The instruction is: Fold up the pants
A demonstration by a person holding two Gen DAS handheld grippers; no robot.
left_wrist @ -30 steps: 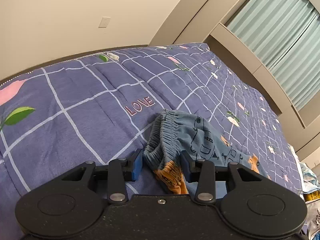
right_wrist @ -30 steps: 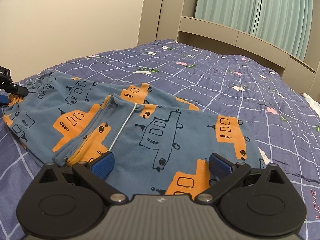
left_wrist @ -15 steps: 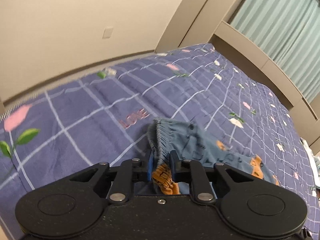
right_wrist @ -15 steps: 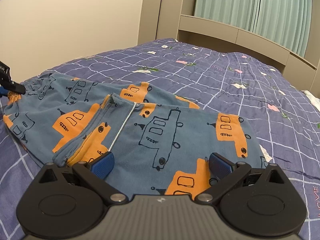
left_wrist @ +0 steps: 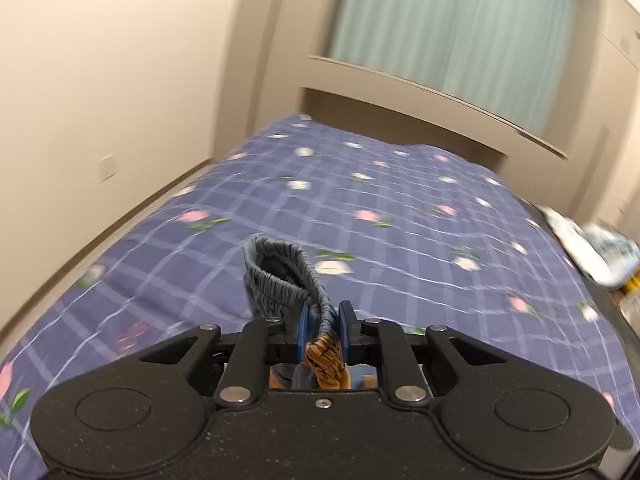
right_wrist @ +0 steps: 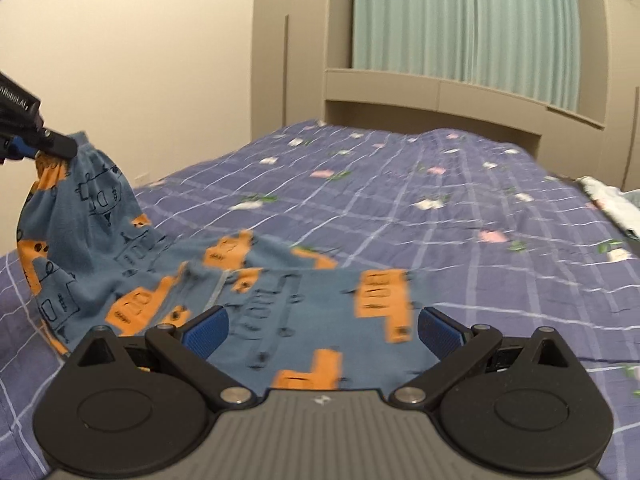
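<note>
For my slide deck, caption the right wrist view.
Left gripper lifts the pants by the waistband above the quilt; open right gripper hovers over the legs.

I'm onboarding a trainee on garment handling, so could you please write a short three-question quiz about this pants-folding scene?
1. True or false: the left gripper pinches the elastic waistband of the pants.
2. The right gripper is: A) open over the pants, B) shut on them, C) out of view.
3. What covers the bed under the pants?

Key: 1 true; 2 A; 3 a blue checked quilt with flowers.
</note>
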